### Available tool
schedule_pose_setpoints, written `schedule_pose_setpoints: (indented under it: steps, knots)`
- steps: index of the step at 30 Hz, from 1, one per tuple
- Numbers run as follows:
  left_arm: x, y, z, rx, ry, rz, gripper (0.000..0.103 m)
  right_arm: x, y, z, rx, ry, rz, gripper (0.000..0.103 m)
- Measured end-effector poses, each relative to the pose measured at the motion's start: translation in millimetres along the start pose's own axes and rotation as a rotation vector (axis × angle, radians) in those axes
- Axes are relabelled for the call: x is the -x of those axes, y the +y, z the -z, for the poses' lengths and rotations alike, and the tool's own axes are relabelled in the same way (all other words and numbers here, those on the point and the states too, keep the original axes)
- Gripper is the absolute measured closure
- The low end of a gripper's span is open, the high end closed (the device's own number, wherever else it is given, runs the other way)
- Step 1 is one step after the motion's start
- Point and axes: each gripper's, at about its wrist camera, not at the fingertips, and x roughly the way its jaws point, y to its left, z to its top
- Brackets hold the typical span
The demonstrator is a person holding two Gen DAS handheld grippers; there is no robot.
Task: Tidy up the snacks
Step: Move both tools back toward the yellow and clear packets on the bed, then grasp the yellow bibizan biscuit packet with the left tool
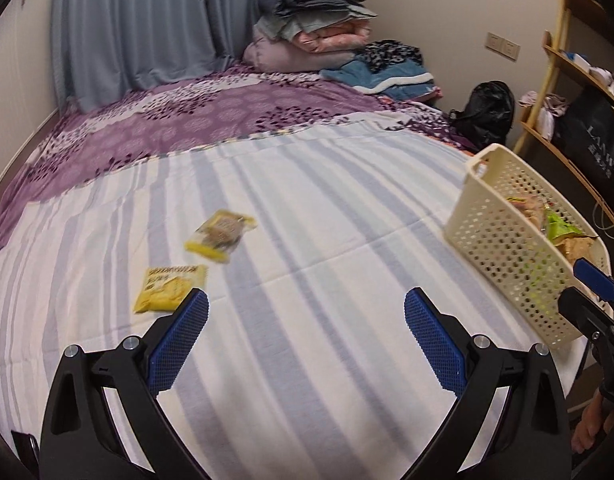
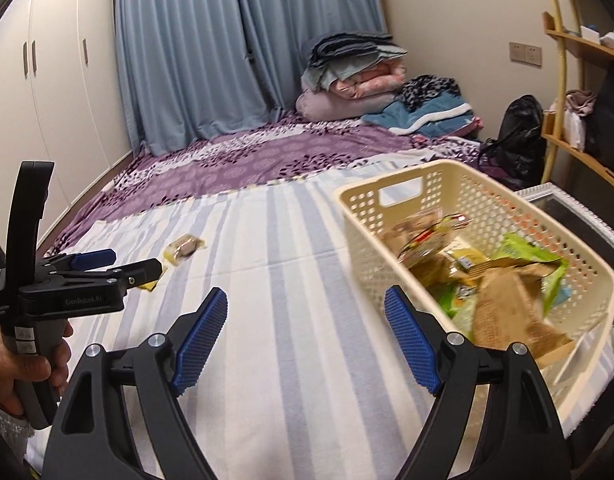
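Bedroom, snacks being sorted on a bed (image 1: 307, 208) under a striped white-and-blue cotton sheet.

Purple floral cover lies beyond the sheet; folded quilts (image 1: 315, 28) are stacked at the far corner against blue pleated curtains (image 1: 147, 20). Cream perforated plastic basket (image 2: 391, 216), rectangular with cut-out handles, sits at the bed's right edge and holds crinkled green and brown snack bags (image 2: 503, 280). Two glossy yellow snack packets (image 1: 221, 235) (image 1: 169, 288) lie flat on the sheet, well apart from the basket. Left tongs (image 1: 307, 340) stand open and empty near the closer packet. Right tongs (image 2: 307, 340), ribbed blue pads (image 2: 203, 340), are open and empty just beside the basket.
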Motion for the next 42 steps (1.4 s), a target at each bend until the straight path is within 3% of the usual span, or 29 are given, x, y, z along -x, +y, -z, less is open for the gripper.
schedule_pose_setpoints:
  steps: [11,16,28,36,42]
  knots:
    - [-16,90,34,0.161,0.073,-0.116,0.003,-41,43,19,0.060,0.130,-0.095,0.018]
    - [-22,113,38,0.205,0.084,-0.143,0.003,-55,60,26,0.096,0.171,-0.127,0.018]
    - [-63,126,29,0.215,0.130,-0.153,0.003,-77,77,29,0.122,0.221,-0.152,0.018]
    - [-101,122,18,0.149,0.179,-0.173,0.003,-90,82,31,0.127,0.249,-0.162,0.018]
    - [-103,127,21,0.122,0.184,-0.180,0.003,-97,84,32,0.121,0.260,-0.163,0.018]
